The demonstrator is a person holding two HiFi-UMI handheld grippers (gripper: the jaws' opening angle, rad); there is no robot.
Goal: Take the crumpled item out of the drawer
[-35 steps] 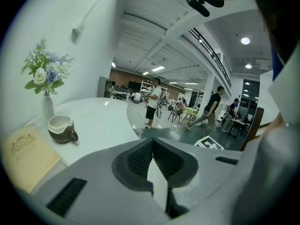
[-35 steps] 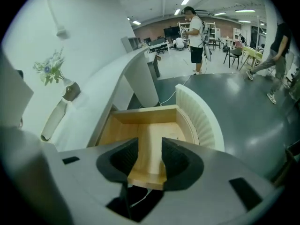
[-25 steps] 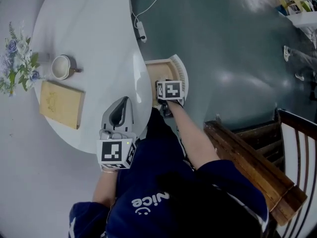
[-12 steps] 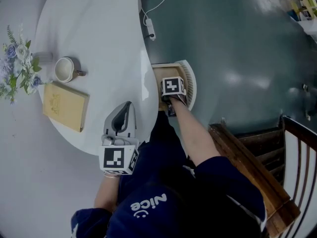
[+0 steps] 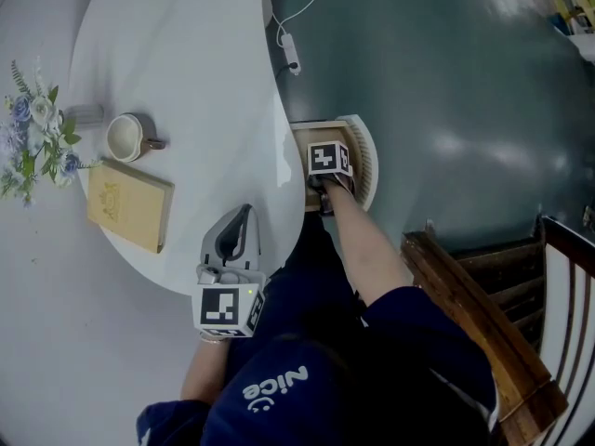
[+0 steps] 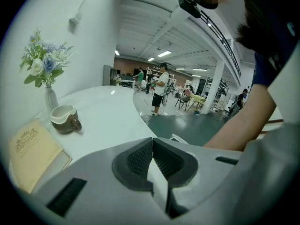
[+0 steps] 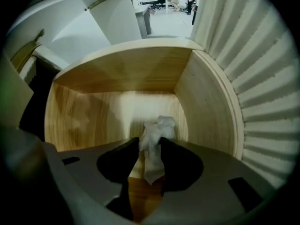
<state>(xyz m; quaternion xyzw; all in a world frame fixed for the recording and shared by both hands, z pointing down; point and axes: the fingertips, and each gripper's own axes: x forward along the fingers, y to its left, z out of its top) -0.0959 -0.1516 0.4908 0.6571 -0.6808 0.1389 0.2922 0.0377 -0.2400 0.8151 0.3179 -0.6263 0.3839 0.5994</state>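
Looking steeply down from the head: a white round table (image 5: 186, 63) fills the upper left, with dark green floor (image 5: 446, 82) to the right. At the table's right edge a curved wooden drawer (image 5: 367, 156) stands open. The person's right forearm reaches into it, and the marker cube (image 5: 330, 159) on that hand's tool covers the drawer's contents in this view.

The right gripper view shows what the head view hides. The right gripper (image 7: 150, 144) points into the pale wood drawer, and a crumpled item (image 7: 157, 130), white and tissue-like, lies on the drawer floor toward its near right. The jaws are closing, narrow, and both dark pads touch the item's sides. Its bunched end pokes out past the tips, and a thin tail hangs back between them.

The left gripper (image 5: 244, 214) rests on the table's near edge, pointing away from the person. Its own view shows the ribbed pads pressed together at the tips, with nothing between them.

On the table's left side stand a brown-and-white mug (image 5: 125, 137), a tan book (image 5: 130, 204) just nearer than it, and blue and white flowers (image 5: 33, 142) at the far left edge. Only the left gripper view shows the flowers in a slim vase and people (image 6: 161, 86) standing far off in a large hall. A white cable (image 5: 293, 52) lies on the floor past the drawer, and a wooden chair (image 5: 483, 333) stands at the near right.
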